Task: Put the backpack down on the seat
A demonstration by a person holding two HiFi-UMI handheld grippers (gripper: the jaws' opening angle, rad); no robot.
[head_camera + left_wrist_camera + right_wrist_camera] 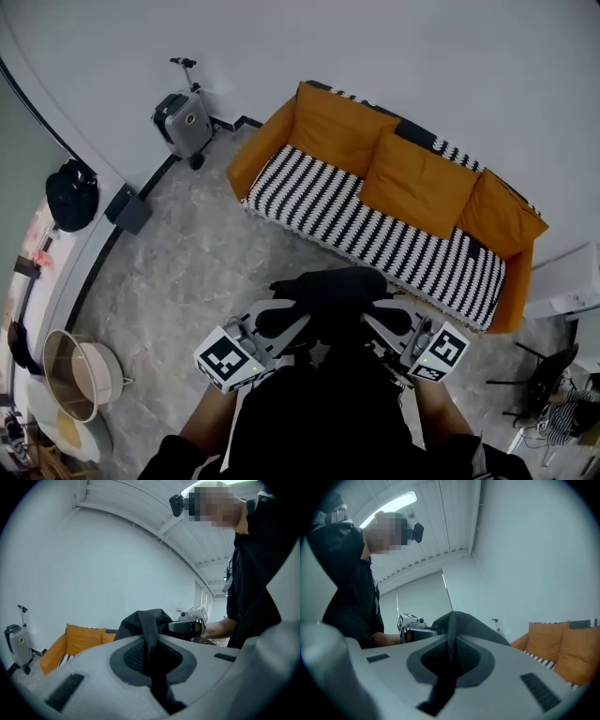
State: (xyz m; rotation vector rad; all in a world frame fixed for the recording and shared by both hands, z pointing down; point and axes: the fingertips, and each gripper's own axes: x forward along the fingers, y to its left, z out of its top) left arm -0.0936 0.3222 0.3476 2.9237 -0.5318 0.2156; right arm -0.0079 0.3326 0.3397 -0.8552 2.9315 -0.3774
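A black backpack hangs in front of me above the grey floor, short of the sofa. My left gripper is shut on one of its black straps, which runs down between the pads. My right gripper is shut on the other strap. Both grippers point roughly level, and each sees the other across the bag. The seat is the black-and-white striped cover of an orange sofa against the far wall, also seen at the left gripper view's lower left as sofa and at the right gripper view's right edge as sofa.
Three orange cushions line the sofa back. A grey scooter suitcase stands by the wall at left. A black bag and a round basket lie along the left edge. A black chair stands at right.
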